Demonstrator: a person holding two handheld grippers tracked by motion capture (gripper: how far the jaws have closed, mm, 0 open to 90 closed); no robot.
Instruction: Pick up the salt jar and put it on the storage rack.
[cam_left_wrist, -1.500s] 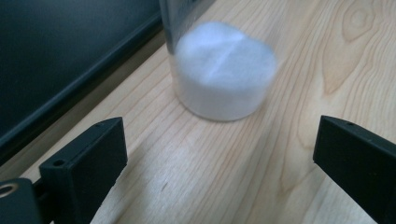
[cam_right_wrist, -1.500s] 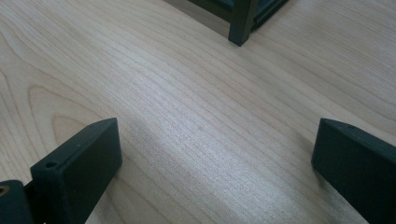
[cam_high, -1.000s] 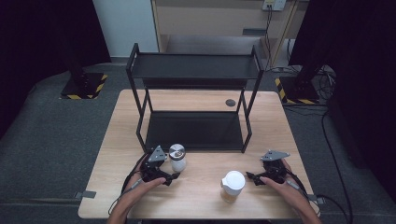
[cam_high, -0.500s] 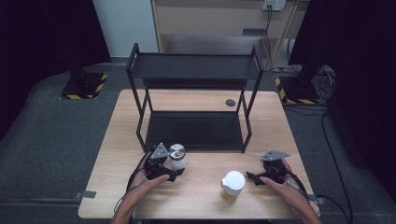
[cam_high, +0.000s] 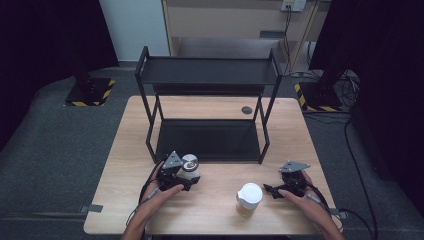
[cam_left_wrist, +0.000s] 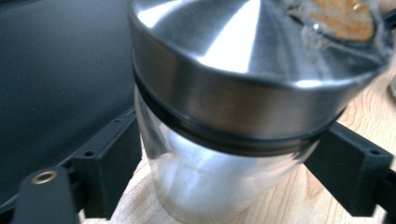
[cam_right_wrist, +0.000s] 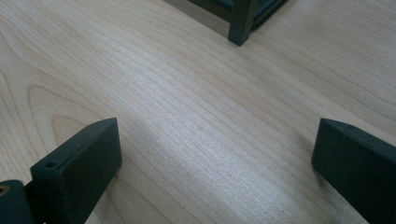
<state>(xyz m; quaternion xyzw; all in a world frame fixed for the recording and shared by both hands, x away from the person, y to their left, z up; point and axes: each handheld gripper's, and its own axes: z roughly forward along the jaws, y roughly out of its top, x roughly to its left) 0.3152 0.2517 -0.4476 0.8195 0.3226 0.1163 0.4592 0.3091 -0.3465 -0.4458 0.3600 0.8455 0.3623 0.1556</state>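
Left gripper closes on the jar

The left gripper (cam_high: 186, 176), jaws just closing, clasps the steel-lidded glass jar (cam_left_wrist: 224, 154) upright on the table (cam_high: 220, 210) before the black rack (cam_high: 207, 75); the right gripper (cam_right_wrist: 215, 172) stands wide.

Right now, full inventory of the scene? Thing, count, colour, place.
jar: 1, clear glass with steel lid, front left of table, between the left jaws
cup: 1, tan with white lid, front of table right of centre
rack: 1, black, two shelves, middle of table
table: 1, light wood
disc: 1, dark, small, table behind the rack
bases: 2, black with yellow-black stripes, floor left and right of the table
left gripper: 1, black, jaws have just been closing, both sit against the jar's glass
right gripper: 1, black, open over bare wood, right of the cup
hands: 2, one on each gripper
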